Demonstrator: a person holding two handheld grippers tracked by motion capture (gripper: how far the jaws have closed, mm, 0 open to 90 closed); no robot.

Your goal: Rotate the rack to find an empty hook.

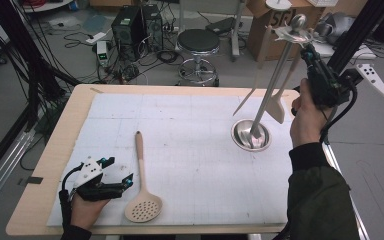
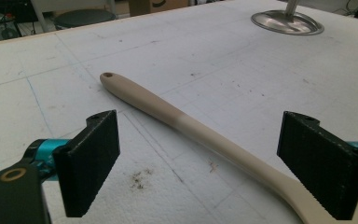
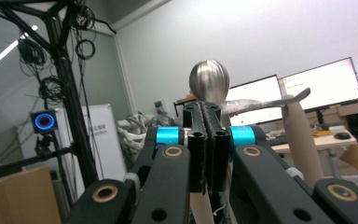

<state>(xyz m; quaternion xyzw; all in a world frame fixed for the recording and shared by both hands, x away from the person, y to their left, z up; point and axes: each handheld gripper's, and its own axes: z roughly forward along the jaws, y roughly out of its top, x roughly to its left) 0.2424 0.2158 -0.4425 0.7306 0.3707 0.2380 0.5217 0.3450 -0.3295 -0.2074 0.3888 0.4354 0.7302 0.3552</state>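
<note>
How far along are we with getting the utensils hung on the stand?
Two utensils already hang from the metal stand. In hand: the right claw is shut up near the stand's top, apparently on a utensil being hung; I cannot tell on what. Left: the slotted spoon lies on the table, with the left claw open over its handle.

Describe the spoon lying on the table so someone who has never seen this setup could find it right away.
On the white mat covering the wooden table, look toward the near left, just right of the open left tongs. The slotted spoon lies flat there, handle pointing away from the person. It is beige with a round perforated head, unlike the utensils hanging on the metal stand at the right.
</note>
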